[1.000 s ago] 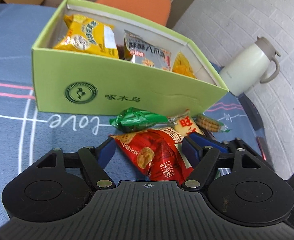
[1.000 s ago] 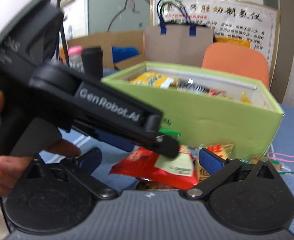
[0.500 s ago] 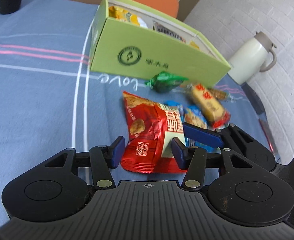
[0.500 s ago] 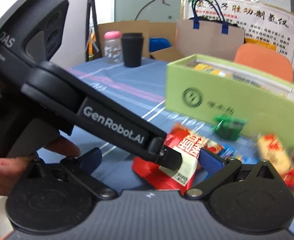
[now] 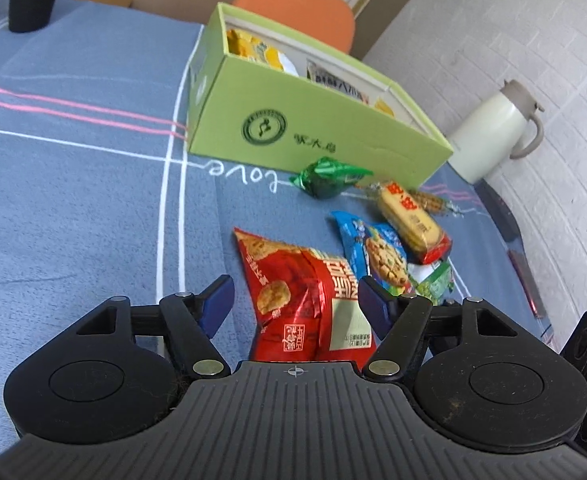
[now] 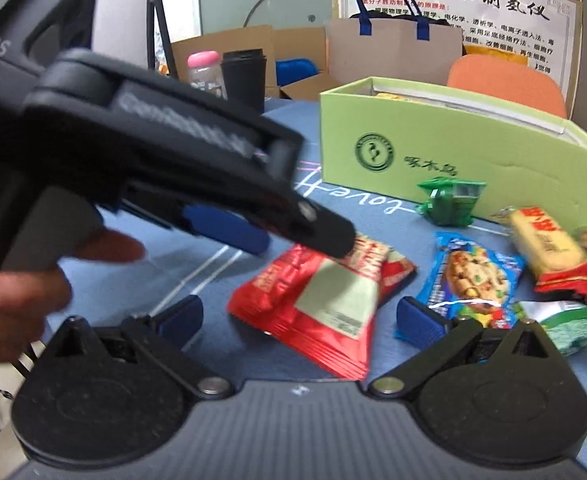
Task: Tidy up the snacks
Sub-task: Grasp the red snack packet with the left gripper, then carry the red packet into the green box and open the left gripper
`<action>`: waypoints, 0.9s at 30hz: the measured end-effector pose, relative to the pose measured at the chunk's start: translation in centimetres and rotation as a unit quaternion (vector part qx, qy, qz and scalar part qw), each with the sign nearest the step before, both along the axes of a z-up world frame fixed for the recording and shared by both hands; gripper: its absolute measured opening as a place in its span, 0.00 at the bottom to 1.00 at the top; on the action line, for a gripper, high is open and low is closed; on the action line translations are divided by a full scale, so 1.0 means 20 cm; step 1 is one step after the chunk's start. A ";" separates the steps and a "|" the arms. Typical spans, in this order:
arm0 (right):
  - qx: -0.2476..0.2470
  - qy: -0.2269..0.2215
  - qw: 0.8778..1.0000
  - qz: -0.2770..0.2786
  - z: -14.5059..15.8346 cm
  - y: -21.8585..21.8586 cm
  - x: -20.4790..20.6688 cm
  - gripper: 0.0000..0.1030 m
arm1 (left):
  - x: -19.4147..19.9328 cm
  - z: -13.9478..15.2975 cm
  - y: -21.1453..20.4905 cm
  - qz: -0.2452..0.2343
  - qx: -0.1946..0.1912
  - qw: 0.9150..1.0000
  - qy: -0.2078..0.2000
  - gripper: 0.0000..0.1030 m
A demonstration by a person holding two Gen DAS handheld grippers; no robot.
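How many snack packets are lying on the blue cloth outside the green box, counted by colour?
Red: 1, red packet
Blue: 1, blue cookie packet
Green: 2, green wrapper, green-white packet
Yellow-red: 1, biscuit bar
Clear: 1, small clear packet
Total: 6

Glossy, crinkled foil on the red snack packet (image 5: 301, 300); matt green cardboard box (image 5: 313, 128) at twelve o'clock; blue woven tablecloth (image 5: 73, 200); smooth cream plastic jug (image 5: 489, 132) at two o'clock.
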State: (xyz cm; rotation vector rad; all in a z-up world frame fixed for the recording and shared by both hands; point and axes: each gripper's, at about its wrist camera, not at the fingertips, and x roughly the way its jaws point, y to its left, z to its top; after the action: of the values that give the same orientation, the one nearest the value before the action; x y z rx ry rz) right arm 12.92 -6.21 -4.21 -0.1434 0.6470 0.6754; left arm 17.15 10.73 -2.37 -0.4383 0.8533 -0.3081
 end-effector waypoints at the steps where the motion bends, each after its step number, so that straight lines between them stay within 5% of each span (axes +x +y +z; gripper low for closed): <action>1: -0.007 -0.002 1.000 -0.002 -0.01 0.01 0.00 0.99 | 0.00 -0.01 -0.01 -0.003 0.006 1.000 0.002 0.50; 5: -0.014 -0.009 1.000 0.001 -0.02 0.03 0.02 0.93 | -0.01 -0.03 -0.03 -0.014 0.021 1.000 -0.007 0.46; 6: -0.017 -0.021 1.000 0.001 -0.02 0.04 0.01 0.83 | -0.01 -0.03 -0.04 -0.025 0.020 0.999 -0.007 0.31; 8: -0.014 -0.020 1.000 0.002 0.01 0.03 0.01 0.75 | -0.03 -0.02 -0.04 -0.027 0.015 0.999 -0.013 0.23; 11: 0.004 -0.021 1.000 0.002 0.06 -0.01 0.00 0.75 | -0.07 0.04 -0.07 -0.028 0.036 0.999 -0.030 0.20; 17: 0.011 -0.088 0.996 -0.021 0.27 -0.10 0.03 0.76 | -0.02 0.27 -0.13 -0.035 0.015 0.996 -0.081 0.20; 23: -0.013 -0.156 0.987 -0.046 0.46 -0.21 0.30 0.77 | 0.28 0.53 -0.28 -0.052 0.015 0.989 -0.135 0.21; 27: -0.010 -0.139 0.989 -0.059 0.47 -0.30 0.62 0.77 | 0.59 0.57 -0.40 -0.054 0.023 0.990 -0.131 0.20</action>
State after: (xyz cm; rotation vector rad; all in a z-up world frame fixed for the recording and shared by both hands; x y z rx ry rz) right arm 25.29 -12.25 5.09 -0.2117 0.3913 0.5238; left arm 29.03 2.81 9.09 -0.3013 0.6271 -0.4347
